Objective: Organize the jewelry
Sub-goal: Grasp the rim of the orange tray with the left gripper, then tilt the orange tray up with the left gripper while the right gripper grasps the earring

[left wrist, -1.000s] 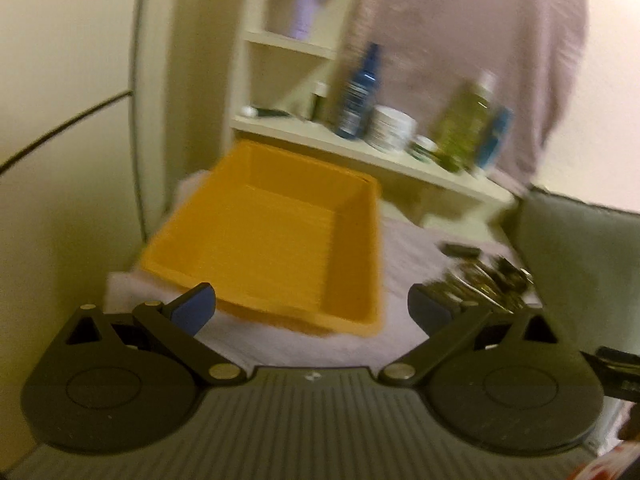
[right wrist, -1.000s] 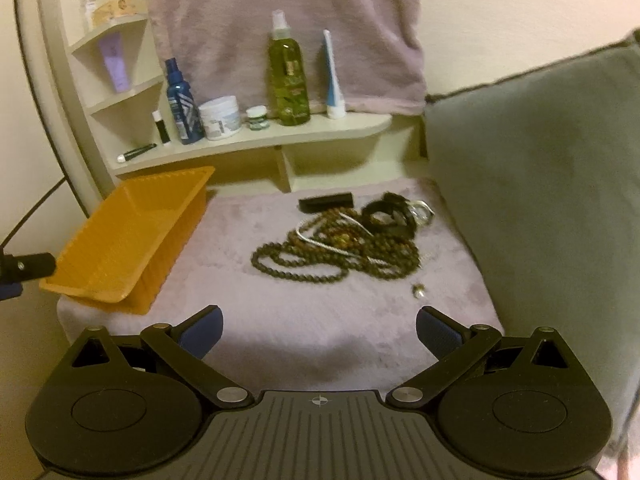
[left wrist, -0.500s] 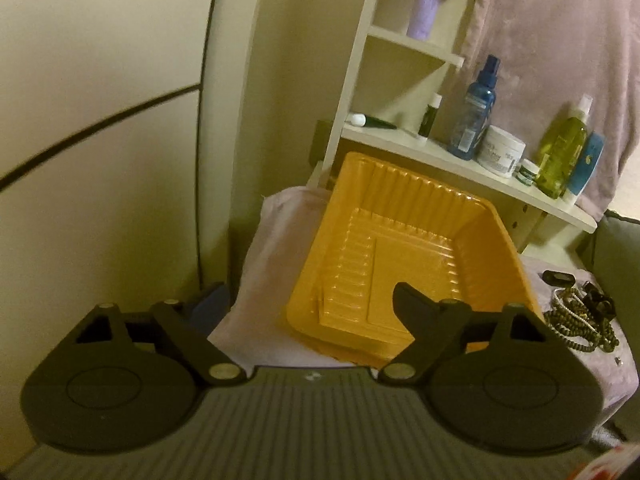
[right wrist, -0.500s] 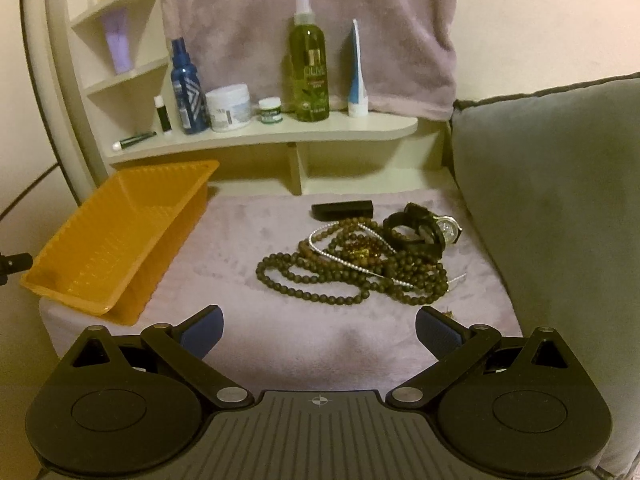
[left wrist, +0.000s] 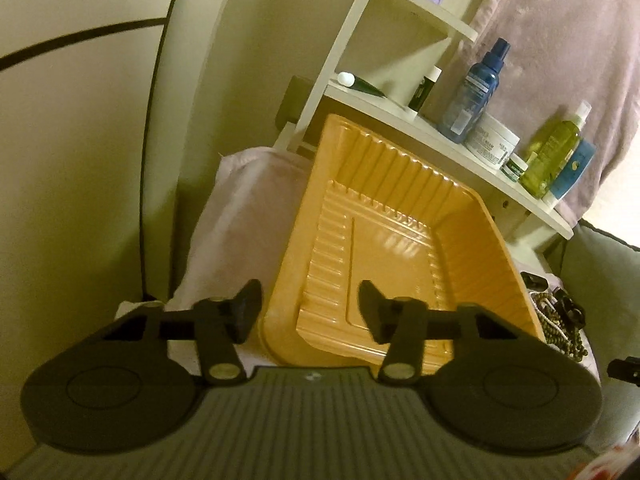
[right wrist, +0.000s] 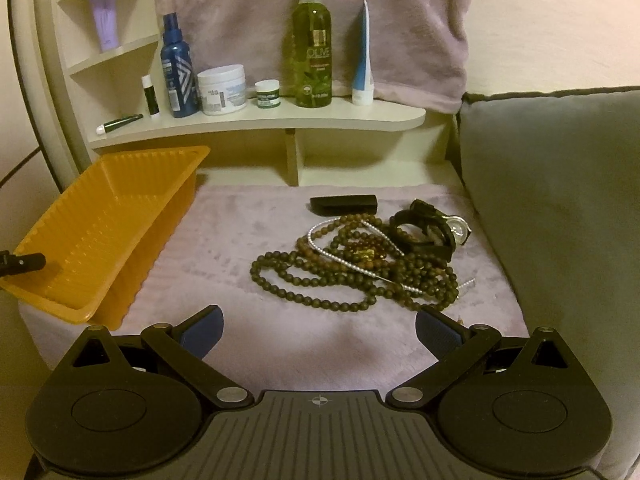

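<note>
A: On the shelf (right wrist: 280,120)?
B: Blue spray bottle (right wrist: 178,68), white jar (right wrist: 222,89), small green-label jar (right wrist: 267,94), olive spray bottle (right wrist: 312,40), blue-white tube (right wrist: 363,56), lip balm stick (right wrist: 151,95).
A: Elsewhere?
B: Mauve towel (right wrist: 400,20) hanging behind, grey cushion (right wrist: 560,200) at right, purple tube (right wrist: 106,16) on upper shelf.

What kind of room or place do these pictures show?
Probably a home bedroom or dressing corner: a shelf holds toiletry bottles and a cream jar, a towel hangs behind, and beads lie on a cloth-covered surface.

Tray left, jewelry right
The tray (right wrist: 100,232) sits left of the beads (right wrist: 352,264); the watch (right wrist: 432,228) lies behind them, below the shelf (right wrist: 256,124).
</note>
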The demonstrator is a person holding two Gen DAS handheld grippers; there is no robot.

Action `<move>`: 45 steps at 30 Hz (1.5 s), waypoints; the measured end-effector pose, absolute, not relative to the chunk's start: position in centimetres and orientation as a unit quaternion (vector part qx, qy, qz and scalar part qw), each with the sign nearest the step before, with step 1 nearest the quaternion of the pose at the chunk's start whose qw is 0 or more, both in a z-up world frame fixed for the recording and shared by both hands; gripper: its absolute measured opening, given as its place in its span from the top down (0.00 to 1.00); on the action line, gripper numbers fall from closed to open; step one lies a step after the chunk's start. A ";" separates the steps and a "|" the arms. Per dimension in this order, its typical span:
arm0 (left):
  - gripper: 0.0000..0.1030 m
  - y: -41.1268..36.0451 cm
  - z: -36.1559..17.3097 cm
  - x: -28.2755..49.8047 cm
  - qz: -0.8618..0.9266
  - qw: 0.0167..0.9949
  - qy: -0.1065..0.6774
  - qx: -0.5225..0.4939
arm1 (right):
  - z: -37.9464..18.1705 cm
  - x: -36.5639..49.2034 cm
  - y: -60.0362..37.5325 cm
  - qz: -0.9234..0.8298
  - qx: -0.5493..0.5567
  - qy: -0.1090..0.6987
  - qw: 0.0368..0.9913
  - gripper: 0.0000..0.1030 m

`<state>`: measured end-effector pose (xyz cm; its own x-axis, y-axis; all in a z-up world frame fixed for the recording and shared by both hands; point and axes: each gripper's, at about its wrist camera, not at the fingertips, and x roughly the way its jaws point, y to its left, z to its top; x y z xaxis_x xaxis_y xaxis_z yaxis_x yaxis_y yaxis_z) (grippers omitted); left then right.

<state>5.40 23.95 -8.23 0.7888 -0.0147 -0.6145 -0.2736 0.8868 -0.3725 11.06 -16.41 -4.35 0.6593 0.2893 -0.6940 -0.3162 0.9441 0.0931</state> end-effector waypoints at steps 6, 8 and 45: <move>0.70 23.8 -8.5 5.8 0.069 0.915 0.325 -0.230 | -4.8 11.6 -16.3 0.164 -0.014 0.384 0.909 0.01; 0.77 23.6 -8.4 5.8 0.073 0.916 0.325 -0.225 | -4.9 11.7 -16.3 0.164 -0.013 0.383 0.909 0.01; 0.96 10.2 -0.2 5.8 0.164 0.931 0.318 0.078 | -11.0 14.7 -25.4 0.120 -0.022 0.375 0.919 0.67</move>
<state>5.78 10.22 -0.24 0.7440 0.3556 -0.5658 -0.2561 0.9337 0.2501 14.72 -25.45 -11.02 0.6907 0.2034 -0.6939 -0.2362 0.9704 0.0493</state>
